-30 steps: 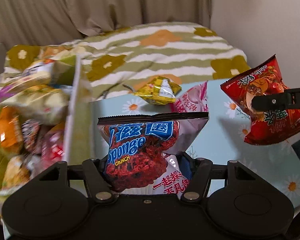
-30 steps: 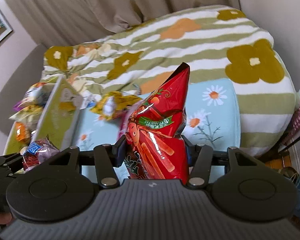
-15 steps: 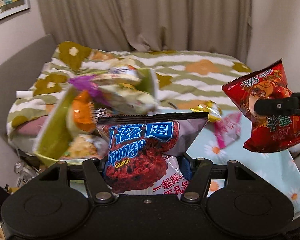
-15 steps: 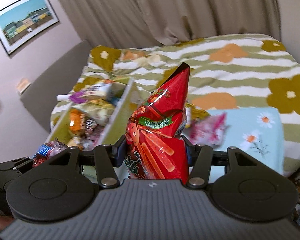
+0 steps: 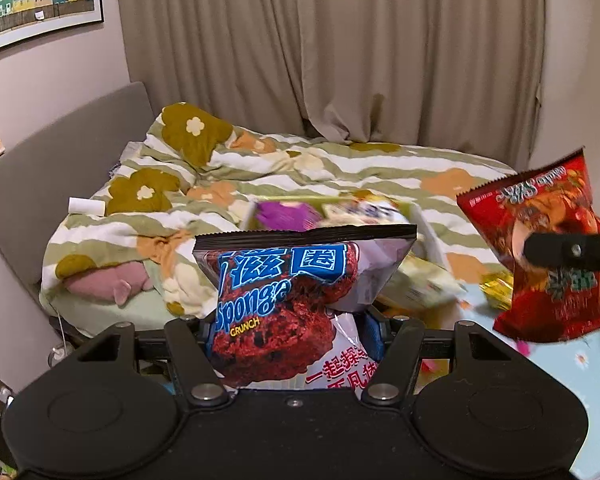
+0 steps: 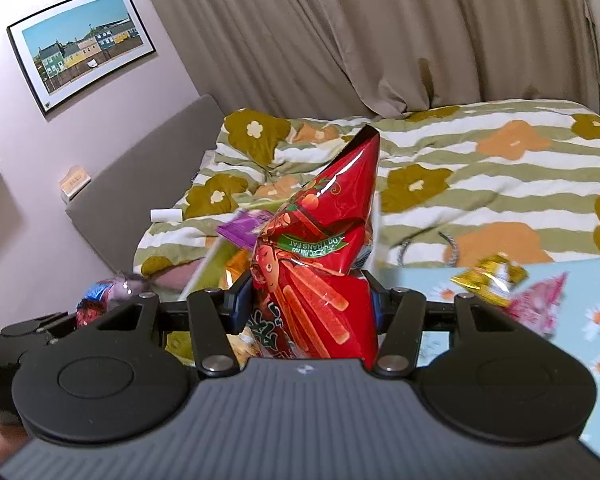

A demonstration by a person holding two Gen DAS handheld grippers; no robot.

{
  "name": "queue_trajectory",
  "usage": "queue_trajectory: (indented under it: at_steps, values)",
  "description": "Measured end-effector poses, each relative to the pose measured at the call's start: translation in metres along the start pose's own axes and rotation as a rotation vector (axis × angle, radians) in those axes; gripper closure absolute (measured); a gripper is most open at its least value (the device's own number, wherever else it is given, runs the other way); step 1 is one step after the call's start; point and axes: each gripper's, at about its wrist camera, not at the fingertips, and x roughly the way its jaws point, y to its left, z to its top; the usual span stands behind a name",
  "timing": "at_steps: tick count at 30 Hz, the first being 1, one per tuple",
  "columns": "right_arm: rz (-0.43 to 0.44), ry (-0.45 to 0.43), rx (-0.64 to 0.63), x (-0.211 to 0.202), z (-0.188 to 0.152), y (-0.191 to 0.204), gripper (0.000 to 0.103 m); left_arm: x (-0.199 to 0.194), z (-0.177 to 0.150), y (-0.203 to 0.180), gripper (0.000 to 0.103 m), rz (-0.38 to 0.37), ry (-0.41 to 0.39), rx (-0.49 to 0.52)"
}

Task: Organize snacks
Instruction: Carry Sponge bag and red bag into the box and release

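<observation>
My left gripper point(image 5: 296, 332) is shut on a Sponge Crunch bag point(image 5: 284, 296), dark red and white, held upright in the air. In the right wrist view my right gripper point(image 6: 308, 308) is shut on a red snack bag point(image 6: 320, 256), which points up. That red bag point(image 5: 548, 256) also hangs at the right of the left wrist view, with one black finger point(image 5: 572, 250) across it. Behind both bags lies a green box point(image 5: 420, 224) full of snack packets, blurred. The left gripper's bag point(image 6: 96, 300) shows at the lower left of the right wrist view.
A yellow packet point(image 6: 488, 276) and a pink packet point(image 6: 536, 304) lie on a light-blue daisy cloth point(image 6: 588, 288). Beyond is a bed with a striped flower duvet point(image 6: 480, 168), a grey headboard point(image 5: 60, 152), curtains and a framed picture point(image 6: 84, 44).
Both grippers rose and swung left with their bags still held. The green box slid from the left of the views to behind the bags; headboard and picture came into sight.
</observation>
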Motion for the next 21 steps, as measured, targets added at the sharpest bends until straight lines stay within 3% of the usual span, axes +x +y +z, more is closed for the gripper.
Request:
queue_trajectory:
  at_steps: [5,7,8,9,21]
  values:
    - [-0.014,0.0,0.005,0.033,0.004,0.032,0.034,0.03,0.013,0.023,0.034,-0.037,0.016,0.019]
    - [-0.023,0.006,0.015,0.045,0.003,0.04,0.034,0.045,0.013,0.025,0.019,-0.05,0.046,0.042]
    - [-0.026,0.009,0.019,0.049,0.001,0.043,0.034,0.053,0.013,0.026,0.006,-0.048,0.069,0.057]
    - [-0.031,0.012,0.023,0.054,0.0,0.046,0.034,0.056,0.011,0.027,0.002,-0.043,0.075,0.066]
    - [-0.074,0.026,-0.02,0.074,-0.016,0.073,0.033,0.044,-0.011,0.066,0.001,-0.13,0.087,0.011]
